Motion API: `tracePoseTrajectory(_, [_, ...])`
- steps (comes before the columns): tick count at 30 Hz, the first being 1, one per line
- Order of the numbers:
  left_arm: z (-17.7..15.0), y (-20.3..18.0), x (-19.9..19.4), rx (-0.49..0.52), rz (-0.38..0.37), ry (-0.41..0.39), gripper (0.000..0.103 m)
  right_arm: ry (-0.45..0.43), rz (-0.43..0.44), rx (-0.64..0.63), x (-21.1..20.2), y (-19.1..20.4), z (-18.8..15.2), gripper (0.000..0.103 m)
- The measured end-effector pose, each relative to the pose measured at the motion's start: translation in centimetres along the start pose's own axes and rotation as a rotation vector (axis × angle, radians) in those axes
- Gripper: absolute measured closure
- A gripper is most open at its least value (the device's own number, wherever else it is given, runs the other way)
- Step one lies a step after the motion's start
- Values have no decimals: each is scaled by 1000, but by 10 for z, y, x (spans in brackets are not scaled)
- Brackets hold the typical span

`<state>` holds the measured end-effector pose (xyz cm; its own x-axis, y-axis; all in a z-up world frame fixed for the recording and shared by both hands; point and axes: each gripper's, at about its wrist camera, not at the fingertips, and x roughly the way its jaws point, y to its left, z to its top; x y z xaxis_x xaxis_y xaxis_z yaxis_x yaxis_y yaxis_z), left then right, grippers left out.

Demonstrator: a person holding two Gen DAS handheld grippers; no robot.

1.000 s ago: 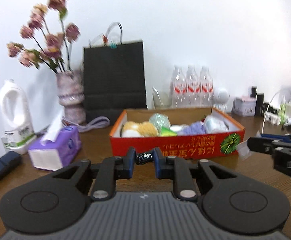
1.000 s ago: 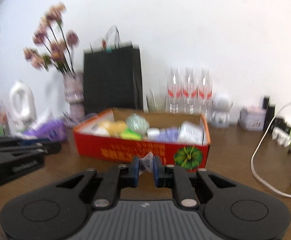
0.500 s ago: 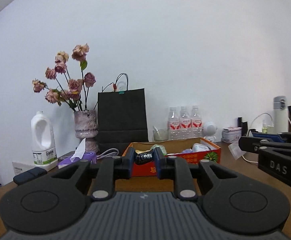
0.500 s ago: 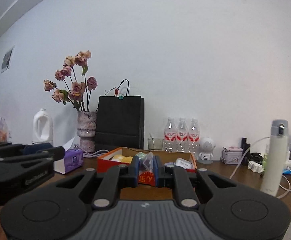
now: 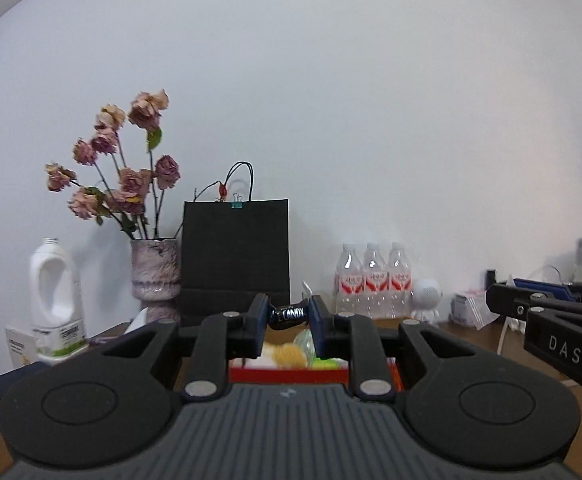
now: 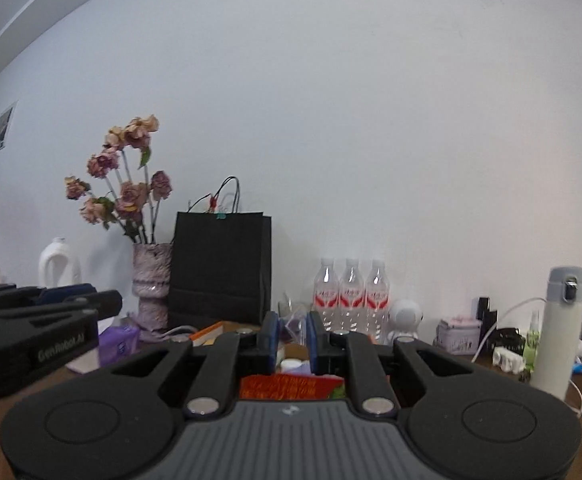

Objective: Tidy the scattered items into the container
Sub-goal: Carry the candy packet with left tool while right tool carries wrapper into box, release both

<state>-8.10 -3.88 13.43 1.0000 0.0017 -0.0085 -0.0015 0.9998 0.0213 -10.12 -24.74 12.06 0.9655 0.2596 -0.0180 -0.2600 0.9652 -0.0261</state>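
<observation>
My left gripper (image 5: 289, 316) is shut on a black candy wrapper (image 5: 289, 315) marked CANDY and holds it above the near edge of the red cardboard box (image 5: 287, 374). Yellow and green items lie inside the box. My right gripper (image 6: 293, 330) is shut on a small clear plastic bag (image 6: 293, 326) and holds it above the same red box (image 6: 291, 386). The right gripper also shows at the right of the left wrist view (image 5: 551, 320), and the left gripper at the left of the right wrist view (image 6: 43, 320).
Behind the box stand a black paper bag (image 5: 235, 256), a vase of dried roses (image 5: 155, 276), three water bottles (image 5: 373, 280) and a white jug (image 5: 55, 300). A purple tissue box (image 6: 119, 342) is at left. A white thermos (image 6: 557, 332) and cables are at right.
Both grippers have risen and moved toward the box with their items still held. The box has dropped low in both views, partly hidden behind the fingers.
</observation>
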Motion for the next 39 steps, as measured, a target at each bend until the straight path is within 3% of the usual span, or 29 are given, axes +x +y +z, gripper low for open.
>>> tracePoseTrajectory(4, [16,-11,80,3,-53,6,80,-7,3,53,69,-13,22,89])
tracePoseTrajectory(7, [25,-17,134,-14,-44,71,80,-1,1,56,126,-17,36,90])
tracePoseTrajectory(9, [34,-14,163,-59,-69,137,80,21,10,71,153,-21,42,90])
tracePoseTrajectory(11, [42,-13,198,-63,-159,254,79,80,26,89,179,-27,49,90])
tracePoseTrajectory(13, [44,-15,242,-83,-273,421,79,202,72,121,214,-39,59,89])
tracePoseTrajectory(16, [28,-18,300,-156,-371,658,79,463,114,187,279,-56,64,89])
tracePoseTrajectory(20, [-15,-31,350,-133,-372,854,78,710,124,231,352,-75,45,89])
tracePoseTrajectory(22, [-42,-34,367,-137,-364,927,62,806,139,273,379,-81,24,89])
tracePoseTrajectory(23, [-53,-32,373,-152,-354,958,61,847,136,274,389,-81,11,89])
tracePoseTrajectory(26, [-68,-27,381,-174,-381,972,52,937,120,232,413,-78,-17,89])
tracePoseTrajectory(28, [-62,-24,382,-153,-427,968,33,990,125,187,426,-71,-29,81])
tracePoseTrajectory(30, [-50,-20,379,-113,-440,951,30,1018,128,142,430,-65,-35,67])
tracePoseTrajectory(33, [-35,-10,377,-59,-431,944,23,1018,124,112,432,-62,-31,61])
tracePoseTrajectory(36, [-28,7,384,-40,-324,980,21,1021,118,141,435,-67,-21,51])
tracePoseTrajectory(39, [-25,26,387,-37,-191,1004,11,1047,99,164,435,-73,-6,45])
